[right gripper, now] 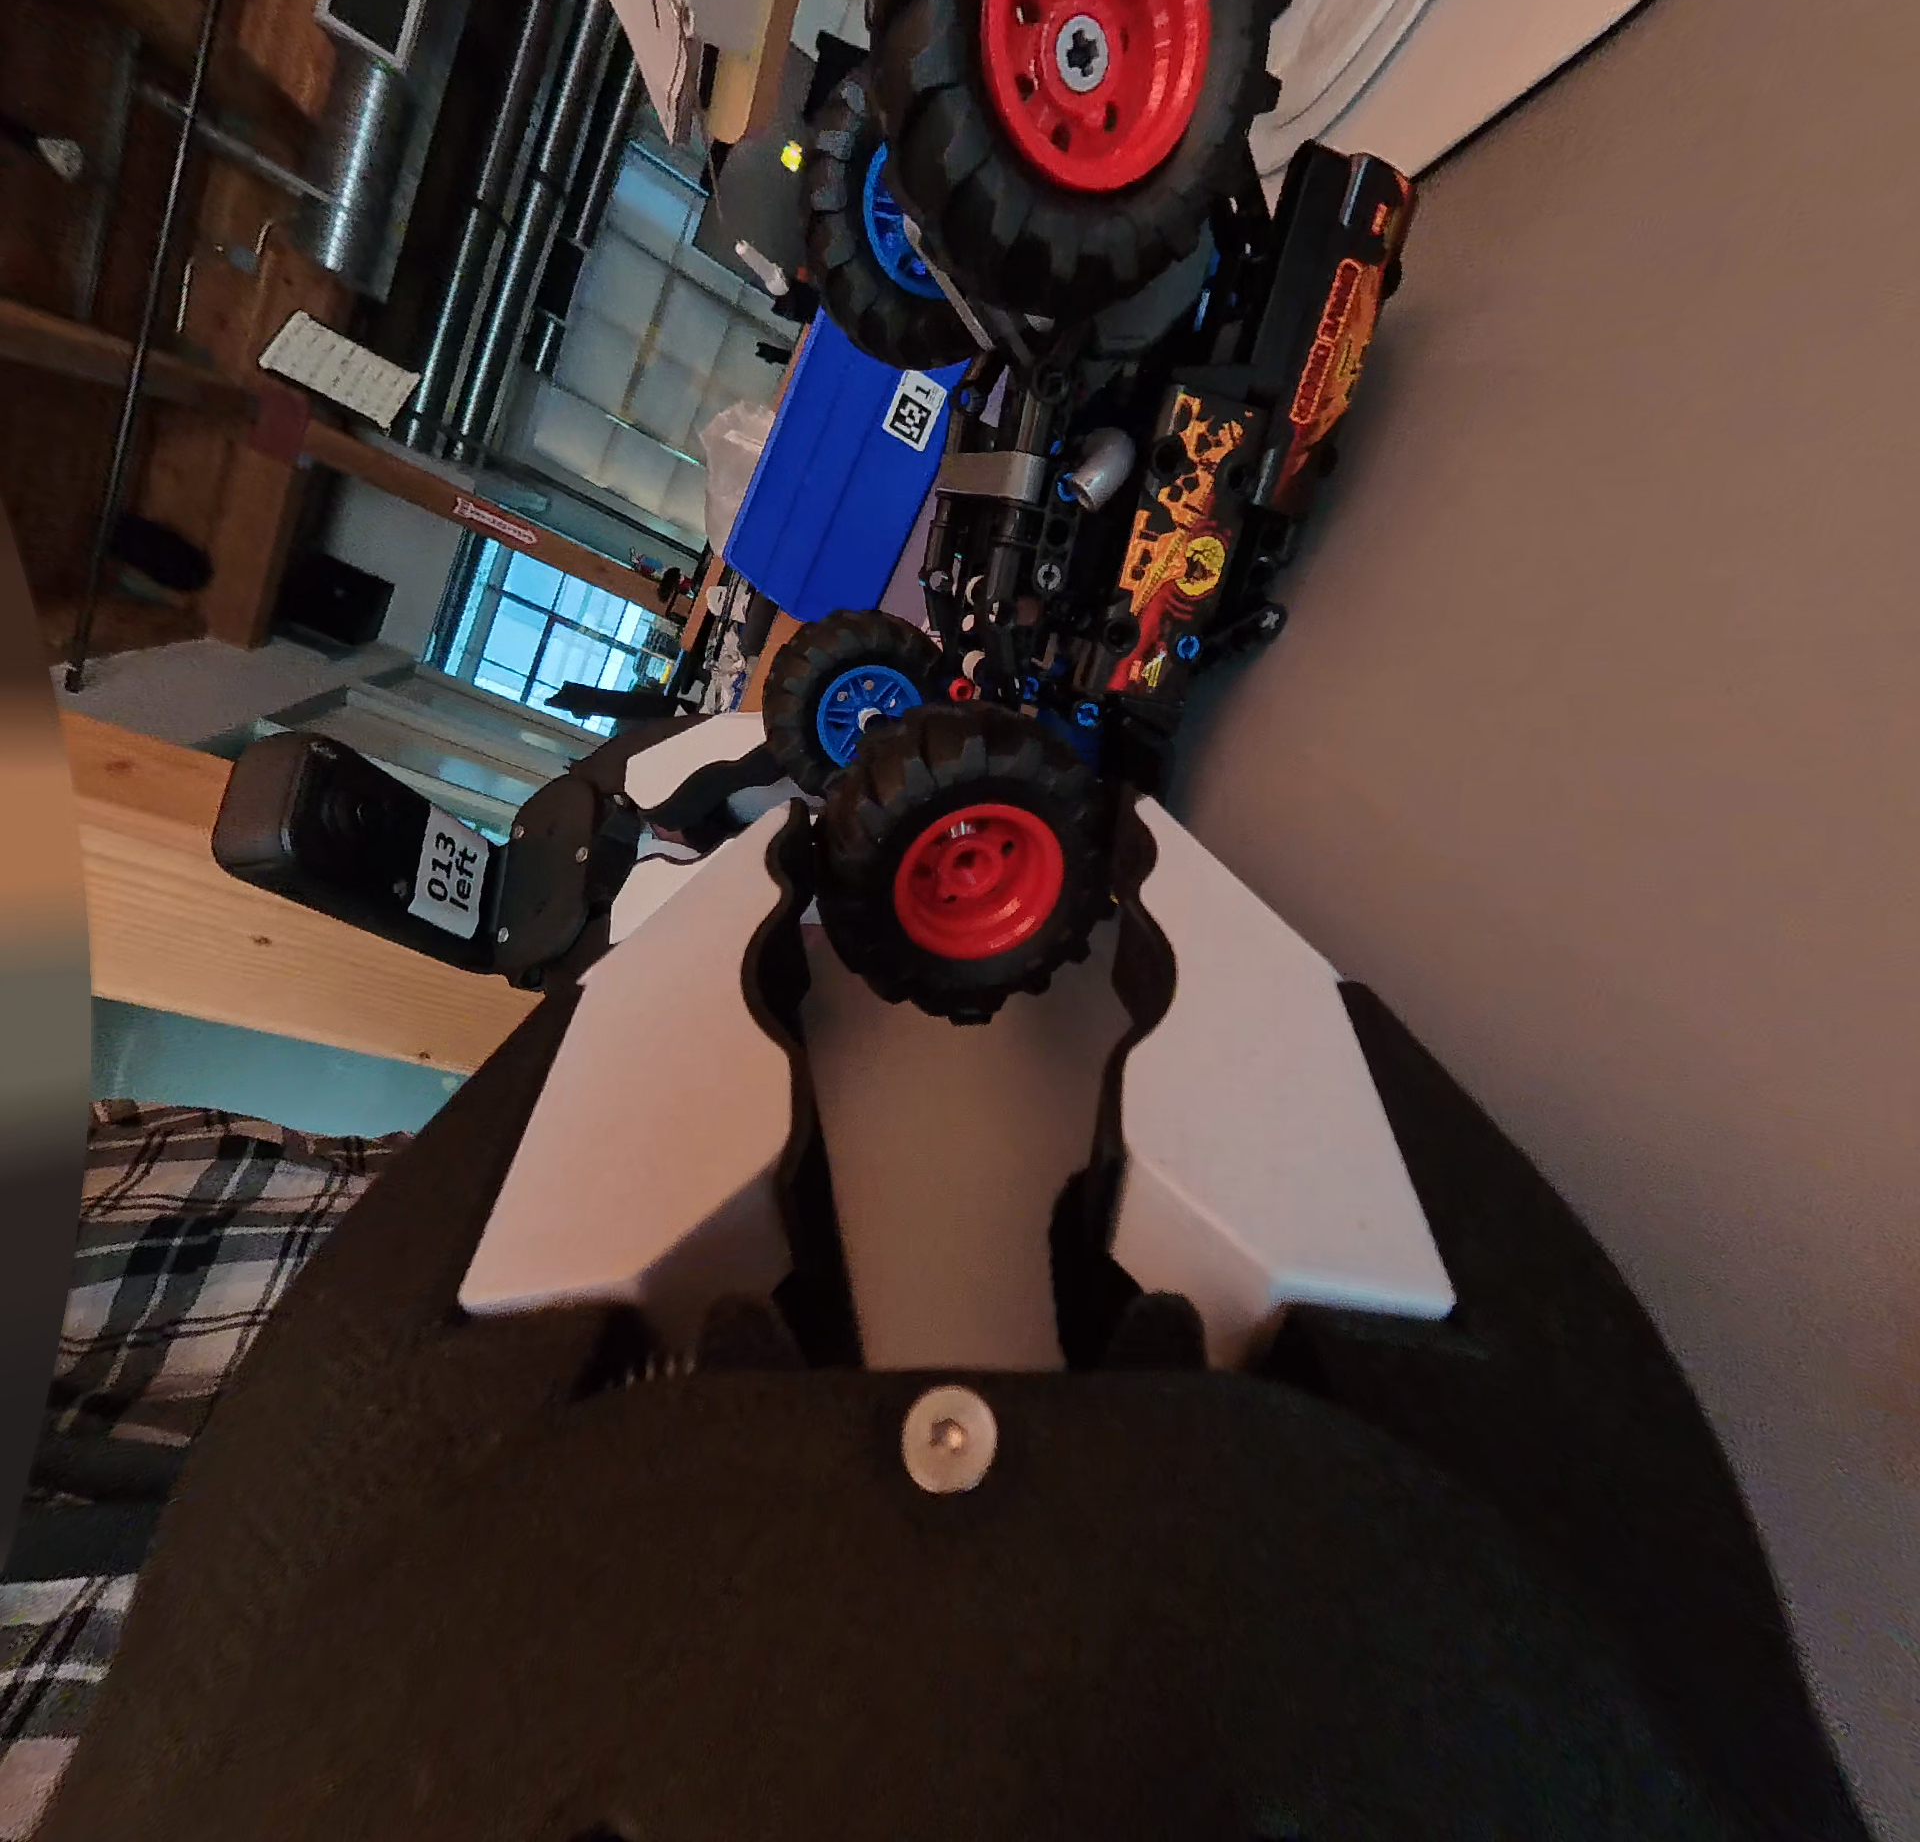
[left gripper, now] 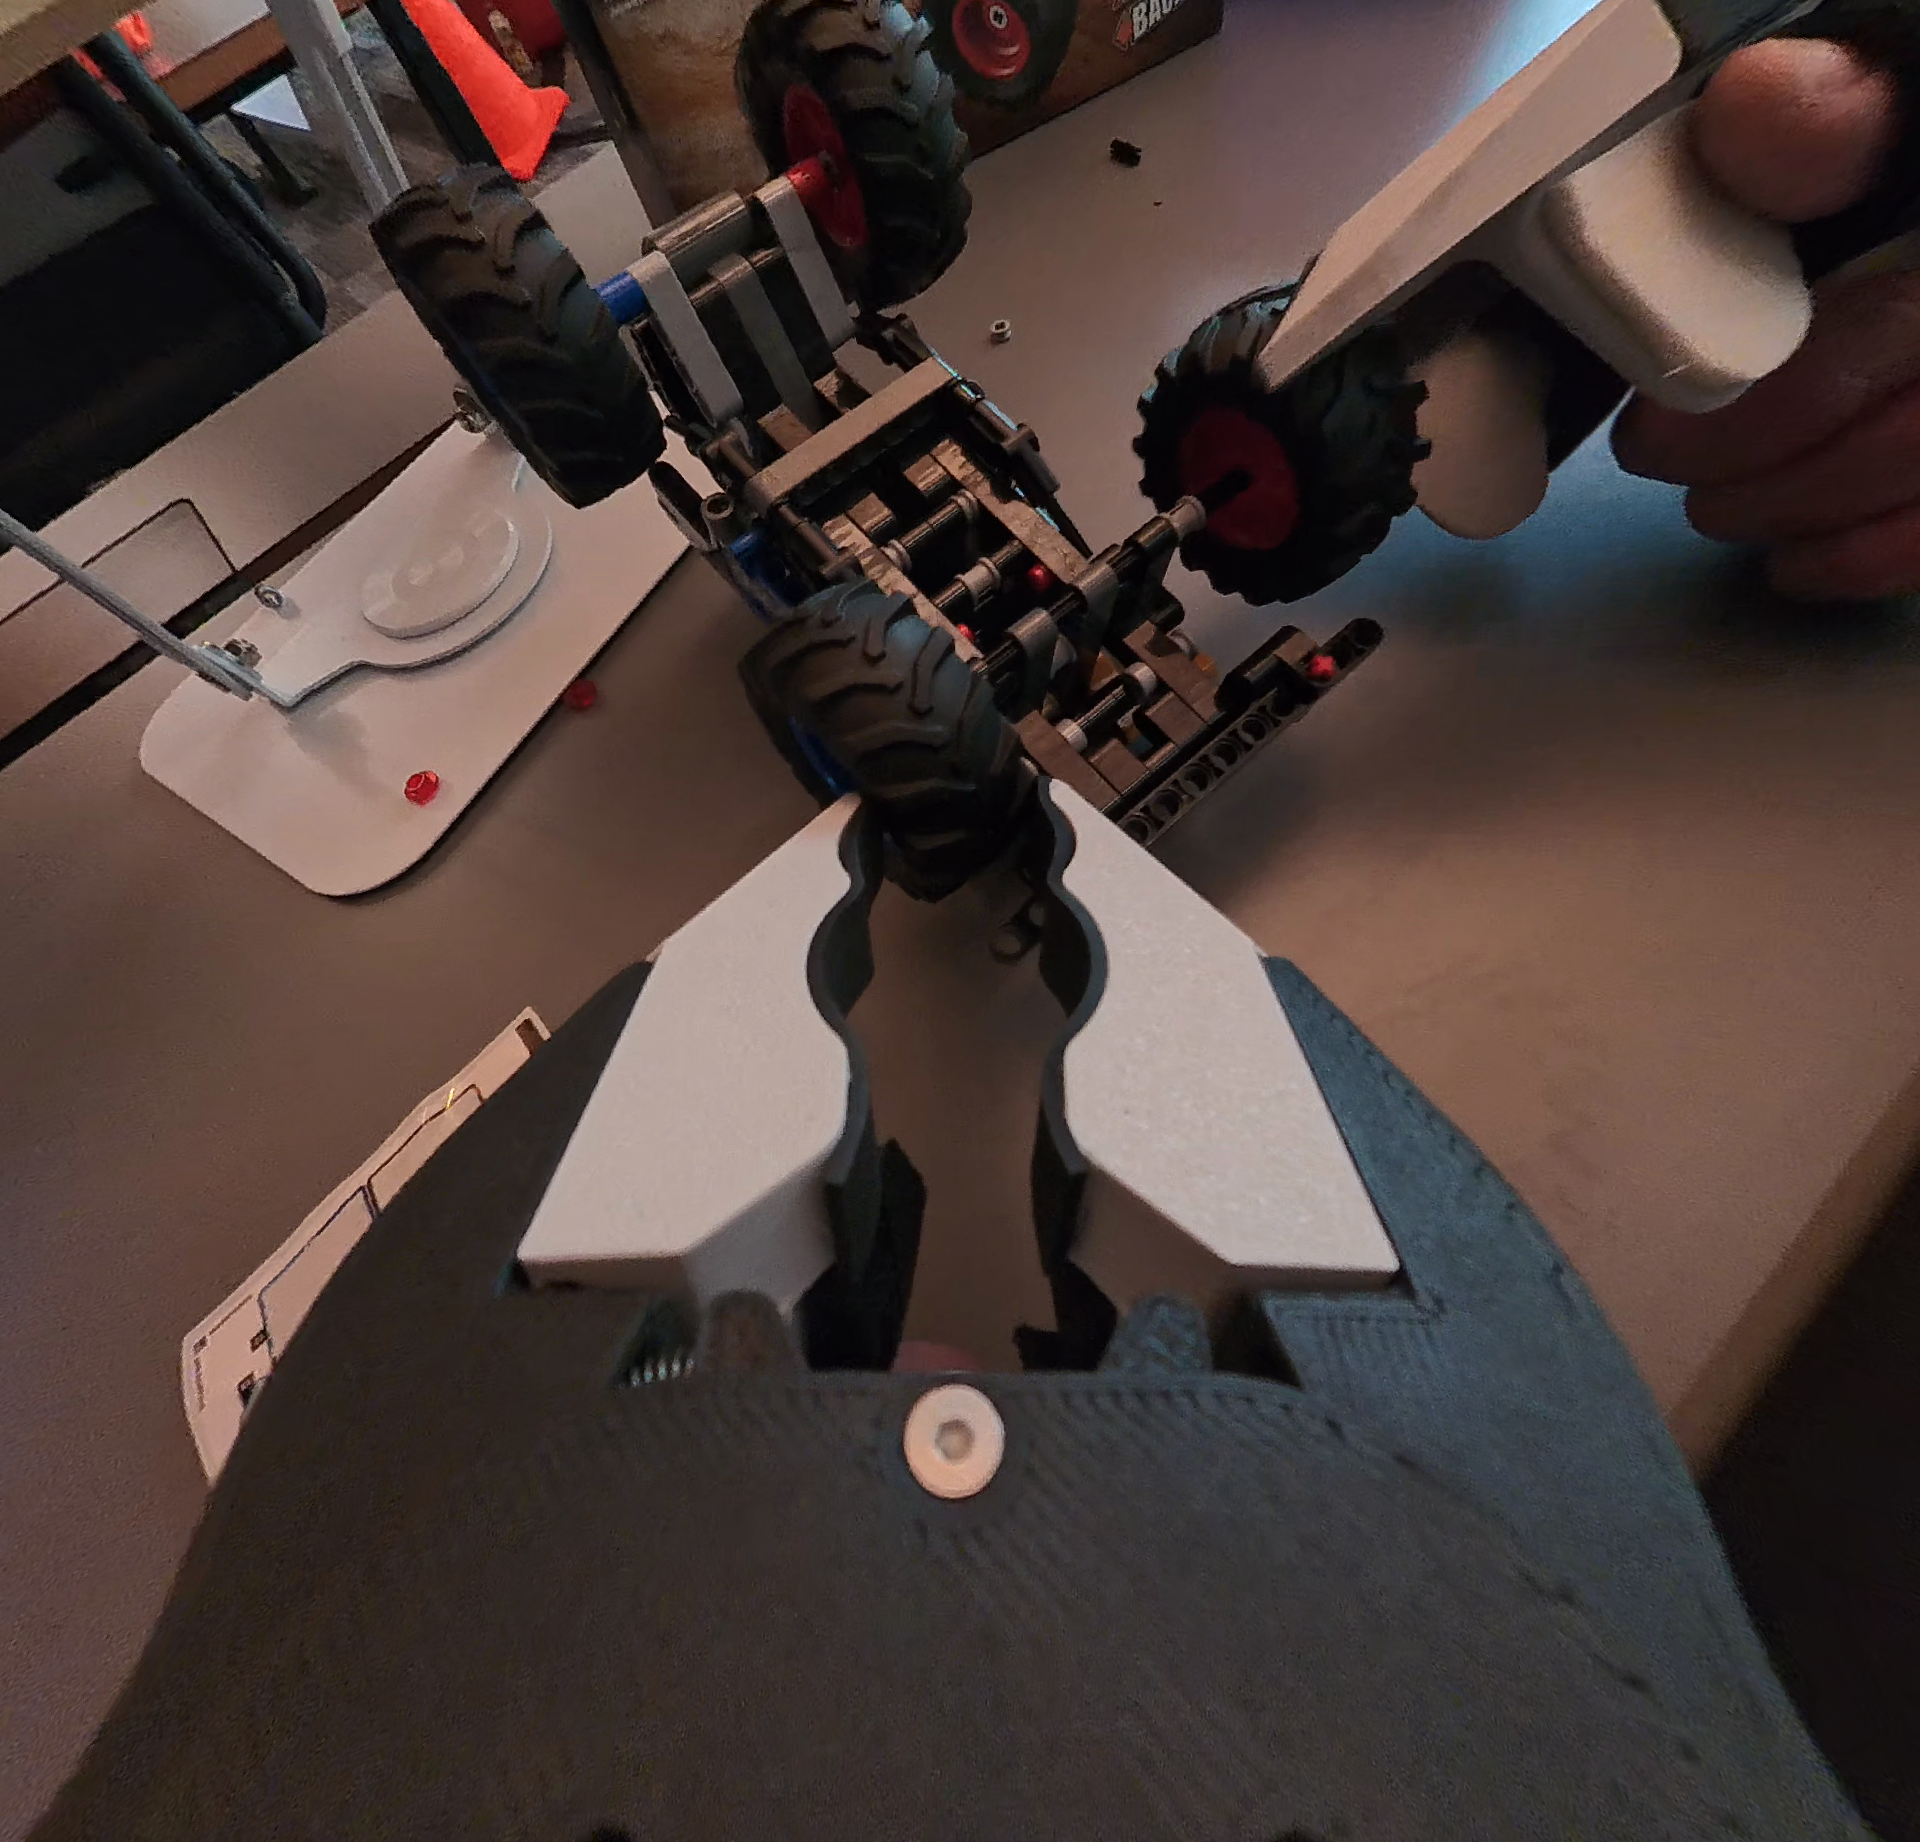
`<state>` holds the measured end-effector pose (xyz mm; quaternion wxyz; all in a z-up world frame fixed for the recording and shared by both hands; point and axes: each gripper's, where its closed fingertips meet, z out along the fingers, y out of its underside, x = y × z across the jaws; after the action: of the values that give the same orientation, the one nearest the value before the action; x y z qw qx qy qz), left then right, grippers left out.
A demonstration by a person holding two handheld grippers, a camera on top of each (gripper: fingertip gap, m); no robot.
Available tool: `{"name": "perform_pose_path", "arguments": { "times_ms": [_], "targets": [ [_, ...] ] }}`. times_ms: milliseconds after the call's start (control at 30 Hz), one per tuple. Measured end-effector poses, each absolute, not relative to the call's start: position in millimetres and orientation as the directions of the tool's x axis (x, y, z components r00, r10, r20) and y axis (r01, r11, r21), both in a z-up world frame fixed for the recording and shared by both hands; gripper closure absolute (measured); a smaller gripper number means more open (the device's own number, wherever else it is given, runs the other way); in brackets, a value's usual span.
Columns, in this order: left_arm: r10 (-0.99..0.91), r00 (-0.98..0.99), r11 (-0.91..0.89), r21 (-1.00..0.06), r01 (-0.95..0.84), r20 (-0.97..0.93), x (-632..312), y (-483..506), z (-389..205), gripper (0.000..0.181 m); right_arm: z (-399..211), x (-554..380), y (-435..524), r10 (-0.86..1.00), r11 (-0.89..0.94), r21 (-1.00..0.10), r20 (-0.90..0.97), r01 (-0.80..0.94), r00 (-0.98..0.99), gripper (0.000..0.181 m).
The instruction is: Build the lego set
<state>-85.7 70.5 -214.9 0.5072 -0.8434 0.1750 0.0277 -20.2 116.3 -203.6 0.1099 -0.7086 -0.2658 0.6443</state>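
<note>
Left gripper (left gripper: 951,836) fingertips cover the near tyre's (left gripper: 883,691) lower tread. Box (left gripper: 1091,36) at the table's (left gripper: 1455,961) far edge cut off by the frame top. Right-view truck body (right gripper: 1195,504) graphics blurred; top red wheel (right gripper: 1091,57) clipped.

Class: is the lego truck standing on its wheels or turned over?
Turned over. In the left wrist view the lego truck shows its underside axles facing up, wheels raised; each gripper's jaws clamp one wheel.

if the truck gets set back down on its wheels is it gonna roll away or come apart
Likely to roll: the truck rides on four knobby round tyres, upturned now. Tyre rubber should grip the table, so sliding seems unlikely. Each tool, left and right, clamps a tyre; the push-fit axles might pull loose.
</note>
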Motion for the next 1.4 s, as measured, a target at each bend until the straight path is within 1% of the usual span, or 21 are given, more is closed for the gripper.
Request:
{"name": "perform_pose_path", "arguments": {
  "times_ms": [267,567,700,833,1000,1067,1133,1300,1400],
  "targets": [
    [-0.265,0.939,-0.423,-0.849,-0.316,-0.217,-84.5,69.9,-214.1,0.154,-205.1,-19.8,114.3,0.471,-0.861,-0.454,-0.882,0.231,0.023,0.124],
    [-0.267,0.941,-0.42,-0.854,-0.308,-0.208,-83.3,69.5,-214.1,0.155,-205.7,-21.9,116.4,0.359,-0.899,-0.349,-0.933,0.263,-0.01,0.124],
    [-0.26,0.942,-0.424,-0.851,-0.311,-0.214,-84.4,68.7,-215.2,0.154,-204.1,-26.0,116.8,0.335,-0.912,-0.33,-0.942,0.242,-0.02,0.124],
    [-0.259,0.939,-0.42,-0.849,-0.321,-0.226,-84.3,69.1,-214.7,0.155,-204.0,-27.0,117.7,0.346,-0.907,-0.339,-0.938,0.249,-0.02,0.124],
    [-0.243,0.941,-0.423,-0.848,-0.321,-0.235,-85.7,70.6,-214.6,0.154,-203.7,-26.1,117.7,0.348,-0.928,-0.341,-0.937,0.149,0.024,0.124],
    [-0.241,0.937,-0.421,-0.843,-0.334,-0.251,-84.8,69.7,-214.6,0.154,-203.6,-26.0,119.9,0.302,-0.949,-0.299,-0.953,0.099,0.013,0.124],
    [-0.239,0.933,-0.416,-0.84,-0.347,-0.268,-83.4,68.6,-214.2,0.154,-203.8,-25.6,121.3,0.297,-0.954,-0.295,-0.954,0.059,0.027,0.124],
    [-0.229,0.911,-0.402,-0.819,-0.41,-0.344,-78.2,67.0,-211.9,0.154,-206.1,-23.9,126.0,0.264,-0.965,-0.264,-0.964,0.003,0.044,0.124],
    [-0.225,0.912,-0.406,-0.818,-0.408,-0.343,-78.8,66.6,-212.3,0.154,-206.0,-25.5,126.5,0.257,-0.966,-0.257,-0.966,0.005,0.039,0.124]
  ]
}}
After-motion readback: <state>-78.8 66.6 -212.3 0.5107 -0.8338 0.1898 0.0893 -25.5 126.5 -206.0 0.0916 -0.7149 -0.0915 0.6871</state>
